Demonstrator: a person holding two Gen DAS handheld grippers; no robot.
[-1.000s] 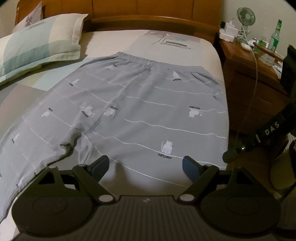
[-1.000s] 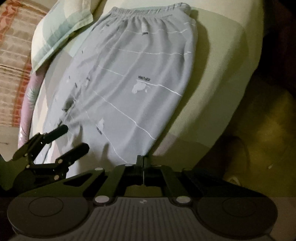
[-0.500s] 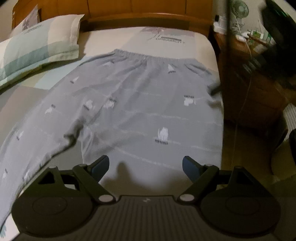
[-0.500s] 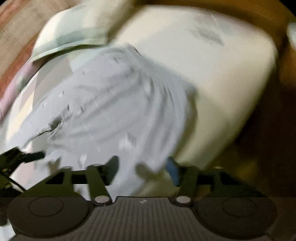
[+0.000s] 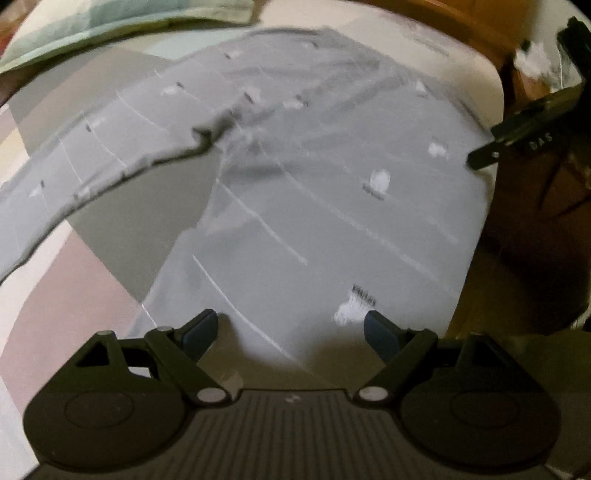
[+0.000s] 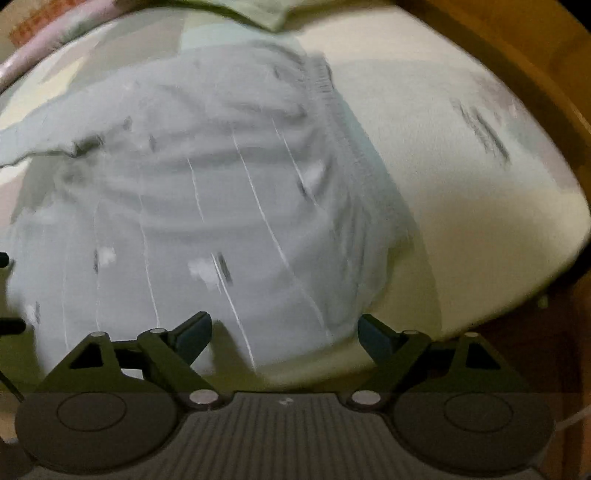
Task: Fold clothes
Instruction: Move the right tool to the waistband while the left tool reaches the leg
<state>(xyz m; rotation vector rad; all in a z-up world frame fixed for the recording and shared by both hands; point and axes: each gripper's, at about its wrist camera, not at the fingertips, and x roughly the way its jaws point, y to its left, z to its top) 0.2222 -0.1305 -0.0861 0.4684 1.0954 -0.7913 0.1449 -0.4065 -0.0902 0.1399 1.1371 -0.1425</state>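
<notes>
While both pictures are blurred, the bed (image 5: 70, 302) is plain to see, and it fills most of each view with its pale sheet in cream, grey and pink patches. On the bed lie the grey trousers (image 5: 332, 206), spread flat, with thin white lines and small white prints on the cloth. In the left wrist view one leg goes away to the left and the other leg comes near to the camera, close to the right edge of the mattress. In the right wrist view the trousers (image 6: 207, 206) show their elastic waistband on the far right side, and the cloth has some soft wrinkles in the middle. A pillow (image 5: 122, 22) with green and cream stripes lies at the far left corner.

The left gripper (image 5: 290, 329) hovers over the near leg with its fingers spread wide, and it holds nothing. The right gripper (image 6: 284, 329) is over the near edge of the trousers, also wide apart and with nothing between the fingers. Its dark tip (image 5: 517, 136) also shows at the right in the left wrist view.
</notes>
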